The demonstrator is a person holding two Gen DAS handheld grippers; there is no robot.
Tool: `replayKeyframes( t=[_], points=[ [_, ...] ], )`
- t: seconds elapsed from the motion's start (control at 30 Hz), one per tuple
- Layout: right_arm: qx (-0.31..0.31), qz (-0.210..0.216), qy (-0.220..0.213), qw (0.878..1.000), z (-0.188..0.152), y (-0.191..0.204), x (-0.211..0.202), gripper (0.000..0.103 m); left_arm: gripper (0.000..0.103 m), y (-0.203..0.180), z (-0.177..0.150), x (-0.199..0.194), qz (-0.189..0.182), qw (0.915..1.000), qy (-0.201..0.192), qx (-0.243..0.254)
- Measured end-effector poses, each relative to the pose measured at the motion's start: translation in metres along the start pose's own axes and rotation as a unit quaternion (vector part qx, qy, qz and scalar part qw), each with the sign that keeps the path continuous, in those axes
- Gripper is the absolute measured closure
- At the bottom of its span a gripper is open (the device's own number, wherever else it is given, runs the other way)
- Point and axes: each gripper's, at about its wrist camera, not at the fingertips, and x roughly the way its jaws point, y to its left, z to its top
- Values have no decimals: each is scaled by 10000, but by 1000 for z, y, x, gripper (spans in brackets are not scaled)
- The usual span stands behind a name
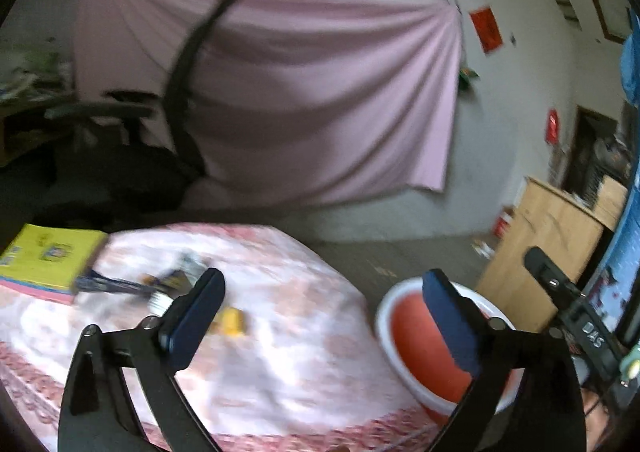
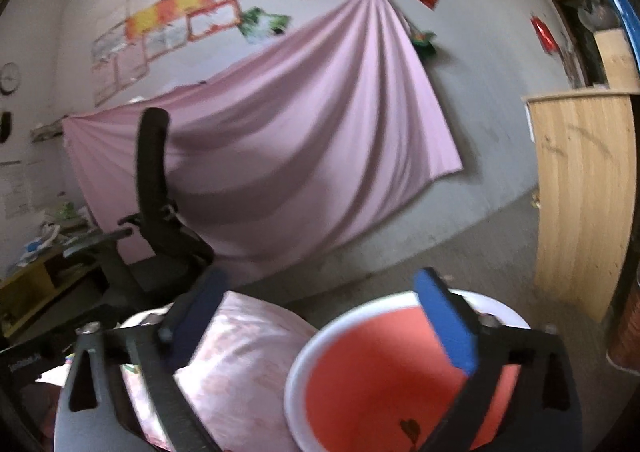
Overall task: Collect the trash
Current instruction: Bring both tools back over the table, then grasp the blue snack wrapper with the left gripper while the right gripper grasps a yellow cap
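My left gripper (image 1: 324, 320) is open and empty above the table's right part. On the pink floral tablecloth (image 1: 280, 352) lie a small yellow piece of trash (image 1: 232, 322), a blurred dark wrapper (image 1: 176, 278) and a blue pen-like item (image 1: 108, 284), all left of the gripper's middle. A red basin with a white rim (image 1: 416, 344) stands beside the table at the right. My right gripper (image 2: 320, 316) is open and empty above that basin (image 2: 380, 384); a small dark scrap (image 2: 410, 428) lies in it.
A yellow book (image 1: 48, 256) lies at the table's far left. A black office chair (image 2: 160, 211) stands behind the table before a pink sheet (image 1: 300, 99) on the wall. A wooden cabinet (image 2: 580, 191) stands at the right.
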Motion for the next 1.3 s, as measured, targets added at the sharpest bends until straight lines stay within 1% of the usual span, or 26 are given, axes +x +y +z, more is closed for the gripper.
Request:
replayKeyframes(
  t=[0.07, 0.13, 0.37, 0.53, 0.7, 0.8, 0.93, 1.03, 1.07, 1.17, 1.23, 1.27, 1.3],
  points=[
    [-123, 161, -137, 9997, -1, 14, -2, 0, 5, 16, -1, -11, 98, 9998, -156, -19],
    [-243, 291, -242, 9990, -2, 27, -3, 0, 5, 32, -4, -22, 287, 9991, -325, -33],
    [-584, 734, -560, 9940, -10, 74, -3, 0, 5, 75, -15, -46, 802, 9946, -659, -68],
    [-990, 941, -637, 9886, -22, 111, 4, 0, 5, 102, -21, -53, 1048, 9915, -774, 66],
    [-1388, 1022, -562, 9834, -33, 141, 17, 0, 5, 126, -22, -49, 1207, 9897, -749, 199],
    [-1574, 1074, -344, 9811, -40, 155, 31, 0, 5, 146, -24, -41, 1383, 9885, -605, 107],
    [-1621, 1112, 35, 9805, -47, 165, 49, 0, 6, 170, -28, -23, 1308, 9912, -165, -146],
    [-1691, 1054, 452, 9789, -55, 171, 66, 0, 6, 181, -31, -6, 1404, 9896, 214, -210],
    [-1689, 1069, 572, 9782, -57, 172, 71, 0, 6, 184, -32, 0, 1327, 9901, 362, -285],
    [-1697, 983, 945, 9760, -62, 174, 86, 0, 15, 193, -34, 17, 1088, 9897, 751, -546],
    [-1632, 953, 1196, 9747, -66, 173, 96, 0, 18, 198, -35, 25, 972, 9888, 882, -712],
    [-1596, 951, 1348, 9733, -67, 173, 101, 1, 24, 200, -34, 28, 938, 9883, 917, -781],
    [-1582, 953, 1473, 9717, -69, 172, 106, 5, 28, 202, -34, 31, 862, 9876, 973, -875]
  ],
)
